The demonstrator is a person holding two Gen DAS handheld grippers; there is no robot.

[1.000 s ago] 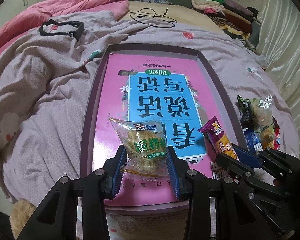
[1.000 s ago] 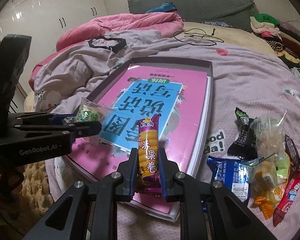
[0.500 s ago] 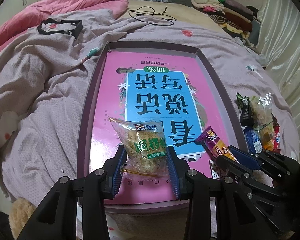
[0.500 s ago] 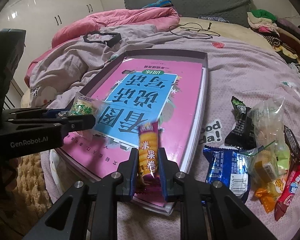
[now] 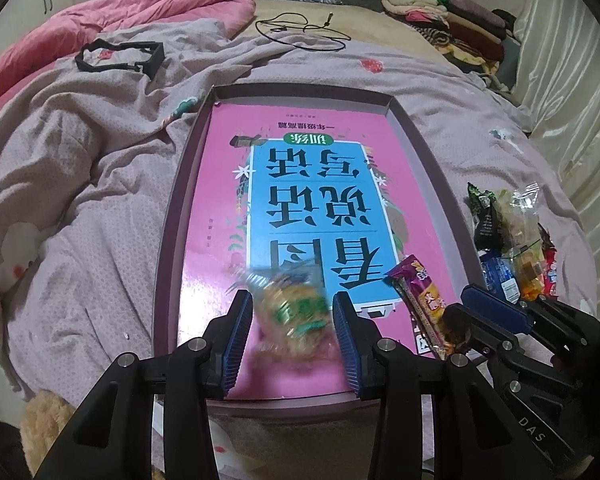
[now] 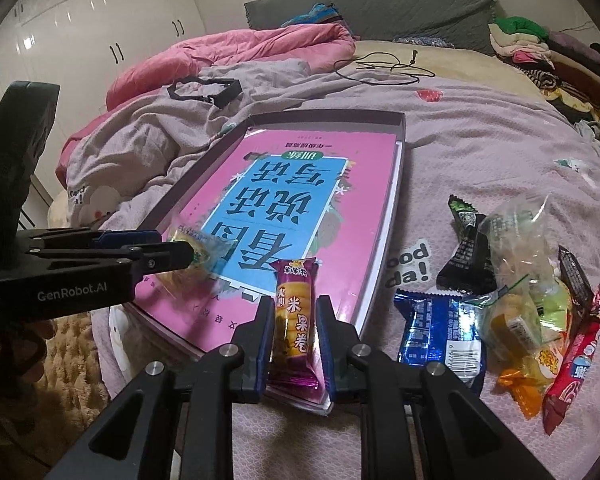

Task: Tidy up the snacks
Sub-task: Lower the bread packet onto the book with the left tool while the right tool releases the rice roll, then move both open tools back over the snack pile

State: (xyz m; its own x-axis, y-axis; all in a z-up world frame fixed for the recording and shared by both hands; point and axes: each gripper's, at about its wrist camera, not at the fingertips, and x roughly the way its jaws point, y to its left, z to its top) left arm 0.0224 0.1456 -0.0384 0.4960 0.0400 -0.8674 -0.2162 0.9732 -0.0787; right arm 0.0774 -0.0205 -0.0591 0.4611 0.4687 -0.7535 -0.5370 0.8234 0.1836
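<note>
A shallow purple box (image 5: 172, 216) (image 6: 396, 200) with a pink and blue book cover in it lies on the bed. My left gripper (image 5: 292, 316) has opened; the green-labelled cracker packet (image 5: 292, 312) is blurred, dropping between its fingers over the box's near end. It also shows in the right wrist view (image 6: 196, 246). My right gripper (image 6: 294, 320) is shut on a purple and orange rice-roll packet (image 6: 294, 312) (image 5: 418, 296), held upright over the box's near right corner.
A pile of loose snack packets (image 6: 520, 304) (image 5: 508, 248) lies on the lilac bedspread right of the box. A black frame (image 5: 120, 56), a black cable (image 5: 300, 32), a pink duvet and folded clothes (image 5: 440, 16) lie farther back.
My left gripper's fingers have spread and the cracker packet has slipped down, blurred in motion. My right gripper has lowered the rice-roll packet toward the box's near right corner.
</note>
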